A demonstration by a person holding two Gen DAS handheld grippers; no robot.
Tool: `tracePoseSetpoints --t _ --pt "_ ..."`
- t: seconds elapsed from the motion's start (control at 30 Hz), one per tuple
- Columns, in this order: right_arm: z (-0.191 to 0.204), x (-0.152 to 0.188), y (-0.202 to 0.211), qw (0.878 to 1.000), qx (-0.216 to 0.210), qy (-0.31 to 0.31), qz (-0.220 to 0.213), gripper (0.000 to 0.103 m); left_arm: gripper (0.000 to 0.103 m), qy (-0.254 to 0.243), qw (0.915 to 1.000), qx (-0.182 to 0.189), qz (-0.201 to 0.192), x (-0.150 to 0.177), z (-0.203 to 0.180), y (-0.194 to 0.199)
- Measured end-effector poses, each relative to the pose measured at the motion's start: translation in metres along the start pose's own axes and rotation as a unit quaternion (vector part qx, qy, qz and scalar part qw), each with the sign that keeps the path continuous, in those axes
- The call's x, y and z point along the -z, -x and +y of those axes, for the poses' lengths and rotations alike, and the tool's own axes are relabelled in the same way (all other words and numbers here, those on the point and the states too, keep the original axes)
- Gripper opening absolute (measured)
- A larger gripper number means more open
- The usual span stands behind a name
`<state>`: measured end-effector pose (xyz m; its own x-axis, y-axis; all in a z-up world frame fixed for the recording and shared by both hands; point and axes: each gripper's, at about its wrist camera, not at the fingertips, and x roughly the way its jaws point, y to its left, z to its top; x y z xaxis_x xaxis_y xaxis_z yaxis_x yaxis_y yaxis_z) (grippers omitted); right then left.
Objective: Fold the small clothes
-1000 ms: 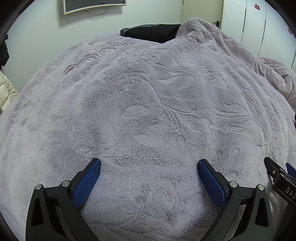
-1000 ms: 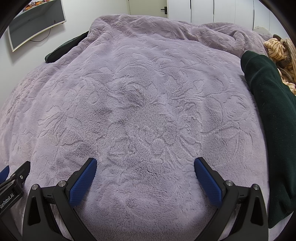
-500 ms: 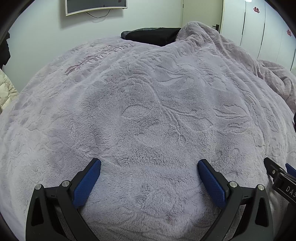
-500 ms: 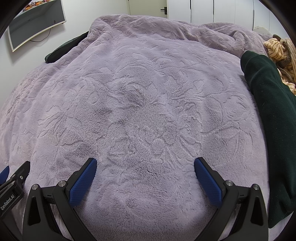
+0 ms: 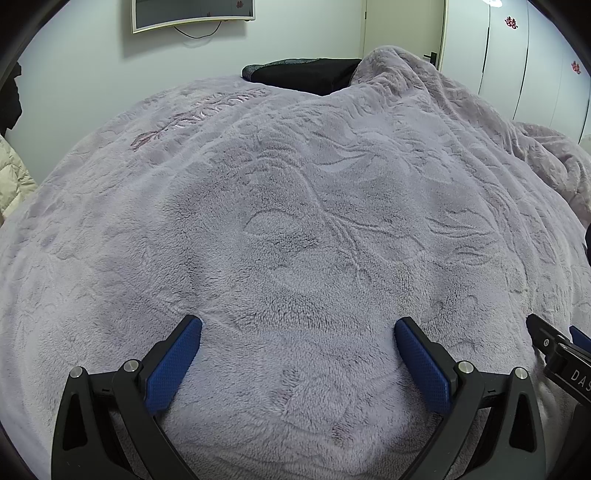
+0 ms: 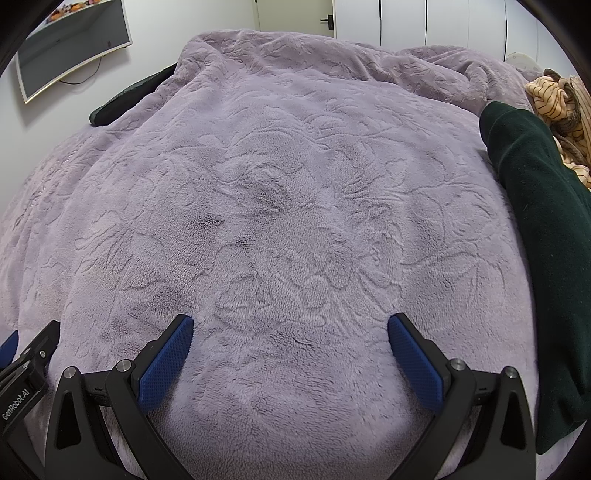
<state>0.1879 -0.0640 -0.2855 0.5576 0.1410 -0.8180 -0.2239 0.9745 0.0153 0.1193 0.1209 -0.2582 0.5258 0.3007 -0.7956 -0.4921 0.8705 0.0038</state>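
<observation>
From my seat, both tools hang low over the bed. My left gripper (image 5: pixel 298 326) has its blue pads spread wide apart with nothing but plush purple blanket (image 5: pixel 295 221) between them. My right gripper (image 6: pixel 290 325) is the same: fingers wide apart, empty, over the blanket.

Only the right wrist view shows the clothes. A dark green garment (image 6: pixel 543 236) lies along the blanket's edge from about 4 o'clock up to 2 o'clock, its long axis running near to far, with a rounded end pointing away from me. It looks thick, matte and fairly flat; I cannot tell what kind of garment it is. Just past its far end, at 2 o'clock, sits a crumpled tan striped cloth (image 6: pixel 557 96).

The left wrist view shows none of that. At its 4 o'clock edge I see part of the other gripper, and at 9 o'clock a cream quilted coat (image 5: pixel 13 177).

Farther off, both views catch a dark pillow (image 5: pixel 306 75) at the blanket's far edge, a wall screen (image 5: pixel 192 13) and white wardrobe doors (image 5: pixel 517 55).
</observation>
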Motion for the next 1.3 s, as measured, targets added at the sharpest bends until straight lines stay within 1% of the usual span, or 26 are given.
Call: tracePoseSetpoints --t 1.3 --pt "0.0007 0.0000 0.0005 1.000 0.005 0.004 -0.001 0.103 0.103 0.001 1.0000 0.000 0.000 -0.0002 0.0001 0.0000"
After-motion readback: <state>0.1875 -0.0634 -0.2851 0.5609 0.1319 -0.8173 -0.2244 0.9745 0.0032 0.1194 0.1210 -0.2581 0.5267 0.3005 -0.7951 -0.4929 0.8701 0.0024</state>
